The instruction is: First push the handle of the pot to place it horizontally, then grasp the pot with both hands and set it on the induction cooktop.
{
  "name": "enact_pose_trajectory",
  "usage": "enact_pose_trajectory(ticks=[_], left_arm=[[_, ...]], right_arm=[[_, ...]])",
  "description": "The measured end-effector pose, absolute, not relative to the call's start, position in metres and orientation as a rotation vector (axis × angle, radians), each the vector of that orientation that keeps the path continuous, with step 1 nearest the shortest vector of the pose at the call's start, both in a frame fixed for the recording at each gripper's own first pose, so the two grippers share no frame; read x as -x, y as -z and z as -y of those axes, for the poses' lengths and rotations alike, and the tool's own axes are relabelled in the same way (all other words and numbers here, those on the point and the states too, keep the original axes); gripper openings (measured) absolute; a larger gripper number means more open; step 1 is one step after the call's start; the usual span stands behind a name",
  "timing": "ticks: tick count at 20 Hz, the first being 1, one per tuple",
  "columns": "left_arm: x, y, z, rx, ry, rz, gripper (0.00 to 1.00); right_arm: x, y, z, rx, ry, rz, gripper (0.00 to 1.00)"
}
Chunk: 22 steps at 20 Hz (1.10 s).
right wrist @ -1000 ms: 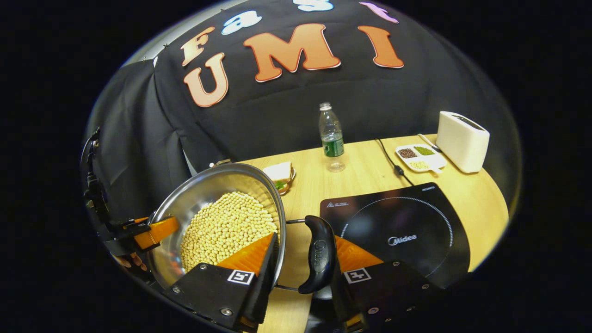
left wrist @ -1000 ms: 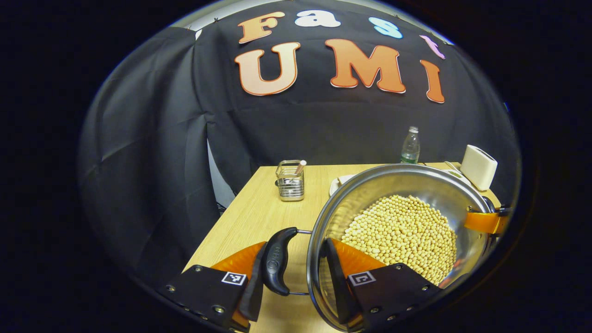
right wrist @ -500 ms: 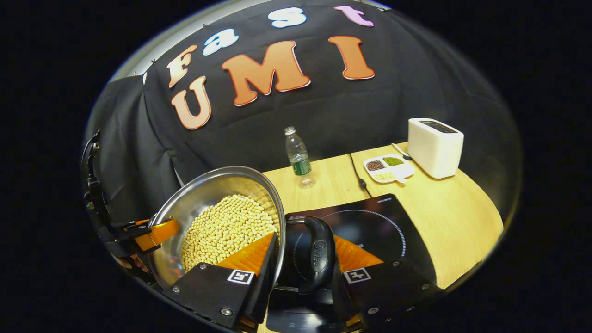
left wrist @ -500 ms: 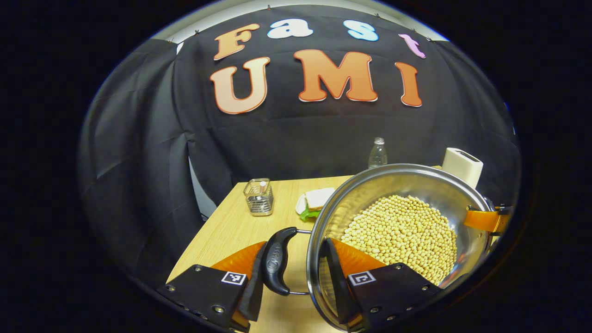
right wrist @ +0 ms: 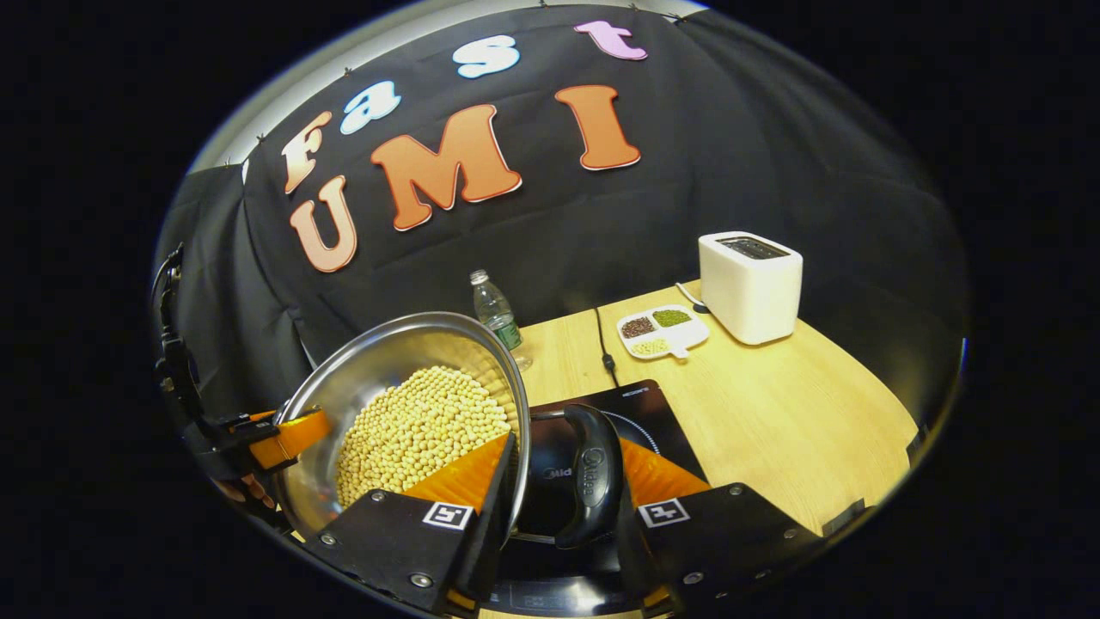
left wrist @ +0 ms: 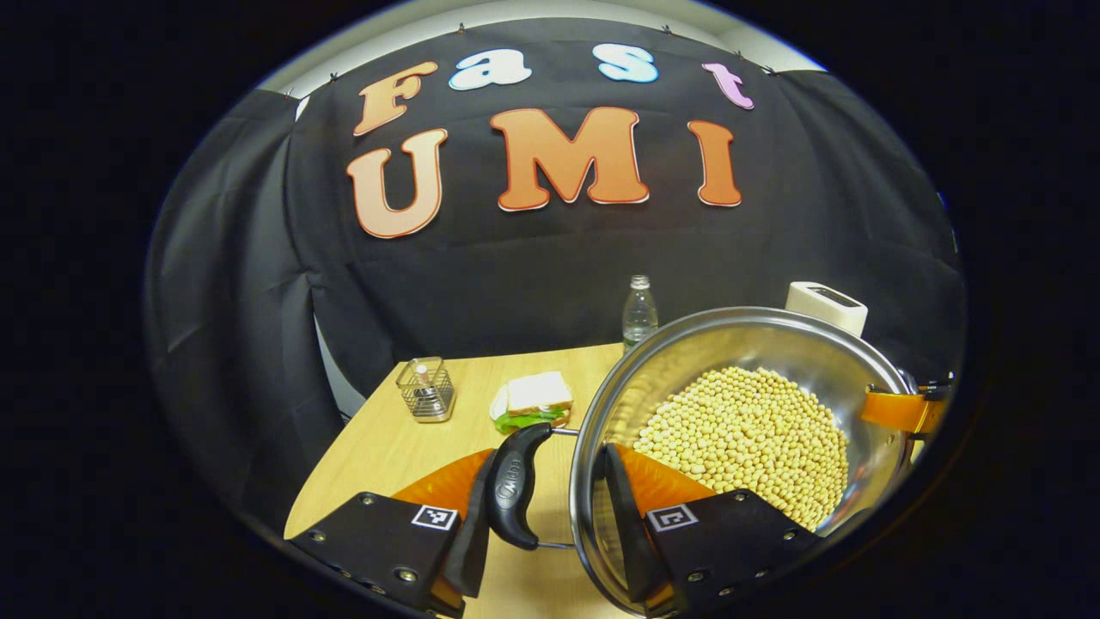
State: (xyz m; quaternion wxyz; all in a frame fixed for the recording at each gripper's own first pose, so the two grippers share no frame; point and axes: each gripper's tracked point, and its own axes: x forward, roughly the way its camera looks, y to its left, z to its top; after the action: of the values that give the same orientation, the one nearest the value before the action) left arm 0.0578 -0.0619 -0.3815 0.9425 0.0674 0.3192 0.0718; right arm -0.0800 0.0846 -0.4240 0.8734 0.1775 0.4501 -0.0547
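A steel pot (left wrist: 739, 340) full of yellow soybeans (left wrist: 748, 438) is held between both grippers, above the table. My left gripper (left wrist: 550, 468) is shut on the pot: one finger presses its black side handle (left wrist: 513, 494), the other sits inside the wall. In the right gripper view, my right gripper (right wrist: 567, 451) grips the pot (right wrist: 387, 361) the same way at the opposite black handle (right wrist: 593, 477). The black induction cooktop (right wrist: 644, 400) lies right under that handle and the fingers. The left gripper's orange finger (right wrist: 275, 434) shows at the pot's far rim.
On the wooden table (right wrist: 773, 413) stand a white toaster (right wrist: 752, 284), a divided dish of beans (right wrist: 663, 331), a water bottle (right wrist: 494, 309) and the cooktop's cable (right wrist: 601, 340). A sandwich (left wrist: 534, 397) and a wire holder (left wrist: 425, 391) sit toward the left.
Both grippers have carried the pot to the right. The cooktop, earlier beside the right handle, now lies beneath it. The grips have not changed.
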Motion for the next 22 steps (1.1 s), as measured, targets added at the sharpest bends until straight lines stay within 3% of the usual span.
enact_pose_trajectory(ticks=[22], left_arm=[[-0.112,0.446,0.149,-0.144,-0.089,-0.665,0.64]], right_arm=[[0.075,0.487,0.006,-0.357,0.216,-0.981,0.56]])
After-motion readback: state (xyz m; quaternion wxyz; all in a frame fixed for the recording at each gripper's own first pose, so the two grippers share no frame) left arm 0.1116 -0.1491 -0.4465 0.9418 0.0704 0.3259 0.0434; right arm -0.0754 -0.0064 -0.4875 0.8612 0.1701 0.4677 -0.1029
